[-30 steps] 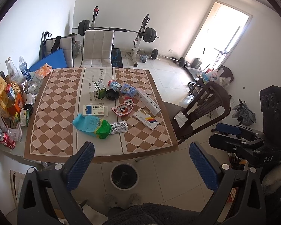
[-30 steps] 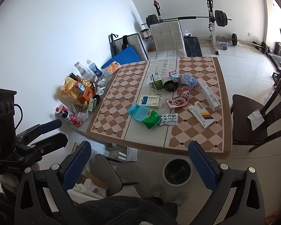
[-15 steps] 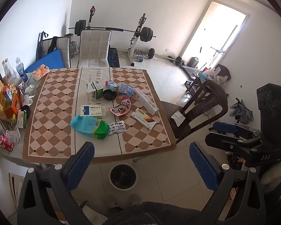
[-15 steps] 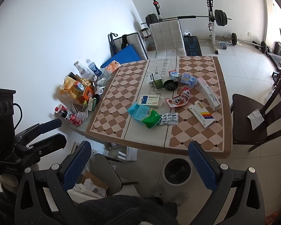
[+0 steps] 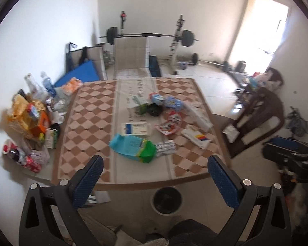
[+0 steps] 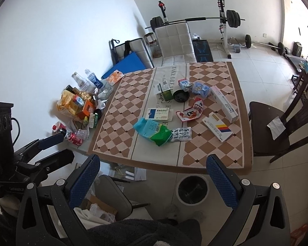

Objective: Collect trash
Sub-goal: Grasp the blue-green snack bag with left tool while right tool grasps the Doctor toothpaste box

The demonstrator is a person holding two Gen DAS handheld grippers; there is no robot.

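Observation:
Trash lies on a checkered table [image 5: 88,127] [image 6: 121,123]: a blue-green bag [image 5: 133,147] [image 6: 153,130], a blister pack [image 5: 166,147] [image 6: 180,134], a red wrapper [image 5: 169,123] [image 6: 190,111], white boxes [image 5: 135,128] [image 6: 159,113] and a black lid [image 5: 154,109] [image 6: 180,96]. A round trash bin [image 5: 167,199] [image 6: 193,188] stands on the floor at the table's near edge. My left gripper [image 5: 156,180] is open and empty, held back from the table. My right gripper [image 6: 154,178] is open and empty too. The left gripper also shows at the left of the right wrist view [image 6: 51,149].
Snack packs, bottles and cans [image 6: 78,104] are piled at the table's left edge. A dark wooden chair [image 6: 277,127] stands to the right, a white chair [image 6: 175,41] at the far side. A barbell rack [image 6: 223,20] is behind. A box of scraps [image 6: 100,207] sits on the floor.
The left wrist view has swung left and moved closer to the table, with motion blur. The right gripper has barely moved. Both grippers stay open.

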